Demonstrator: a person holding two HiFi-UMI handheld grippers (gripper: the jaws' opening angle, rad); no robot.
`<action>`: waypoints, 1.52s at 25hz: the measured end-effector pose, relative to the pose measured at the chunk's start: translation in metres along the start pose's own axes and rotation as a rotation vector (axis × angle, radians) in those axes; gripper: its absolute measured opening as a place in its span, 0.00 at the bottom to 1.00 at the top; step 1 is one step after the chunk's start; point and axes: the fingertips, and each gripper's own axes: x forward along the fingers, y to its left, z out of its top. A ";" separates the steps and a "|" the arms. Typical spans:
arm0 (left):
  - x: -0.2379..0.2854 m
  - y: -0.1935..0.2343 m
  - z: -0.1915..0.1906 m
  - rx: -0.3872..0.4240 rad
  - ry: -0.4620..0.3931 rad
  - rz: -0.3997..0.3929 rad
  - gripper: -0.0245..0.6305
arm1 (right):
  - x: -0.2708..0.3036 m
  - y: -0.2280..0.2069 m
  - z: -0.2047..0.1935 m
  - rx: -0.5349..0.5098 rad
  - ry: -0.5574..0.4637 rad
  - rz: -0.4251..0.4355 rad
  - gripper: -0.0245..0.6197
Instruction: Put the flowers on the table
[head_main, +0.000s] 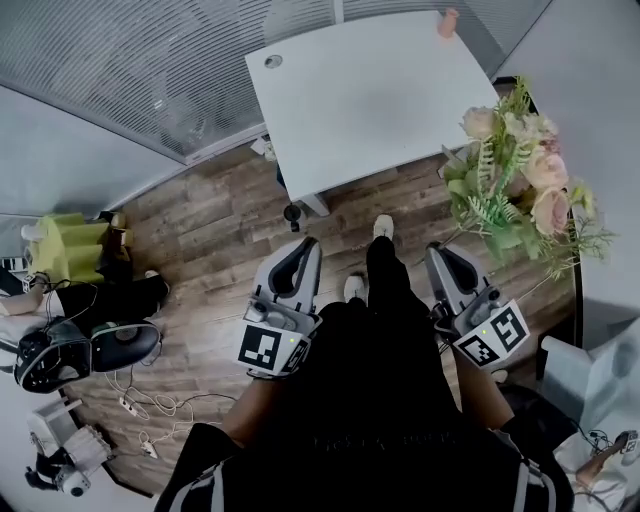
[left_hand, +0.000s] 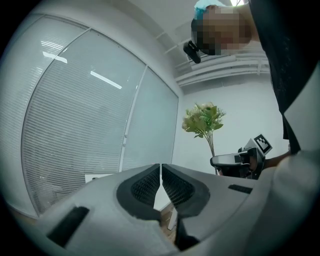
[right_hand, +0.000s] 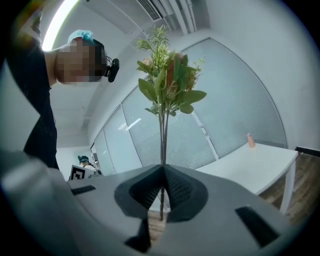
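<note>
Room: a wood floor (head_main: 210, 225) and glass walls with shut blinds (head_main: 120, 70) around the white table (head_main: 365, 90).
Table: big, with a flat top. It stands on the wood floor, close to the glass walls.
Person (head_main: 370, 400): in black clothes, standing just in front of the table, with light shoes (head_main: 383, 227) near its front edge.
Flowers (head_main: 515, 175): pink blooms and green leaves on long thin stems. They are up in the air, off the table's right corner, not on the table. In the right gripper view the bunch (right_hand: 167, 75) stands upright, with the table (right_hand: 250, 160) behind it.
Right gripper (head_main: 437, 252): near the table's right side. Its jaws (right_hand: 163, 175) are squeezed tight on the thin stems (right_hand: 162, 145), which run up out of them.
Left gripper (head_main: 303, 247): in front of the table's near edge, beside the person's legs. Its jaws (left_hand: 160, 175) are pressed together with nothing between them.
Cables (head_main: 150, 405): white, lying on the floor, well away from the table's left side.
Pink thing (head_main: 448, 24): small, standing on the table's far edge.
</note>
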 end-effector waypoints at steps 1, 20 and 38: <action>0.007 0.007 0.003 0.013 -0.002 0.002 0.07 | 0.009 -0.005 0.004 0.003 0.003 0.002 0.09; 0.129 0.062 0.019 0.038 0.018 0.029 0.07 | 0.114 -0.100 0.041 0.026 0.054 0.079 0.09; 0.219 0.095 0.015 0.070 0.061 0.138 0.07 | 0.180 -0.175 0.051 0.023 0.159 0.157 0.09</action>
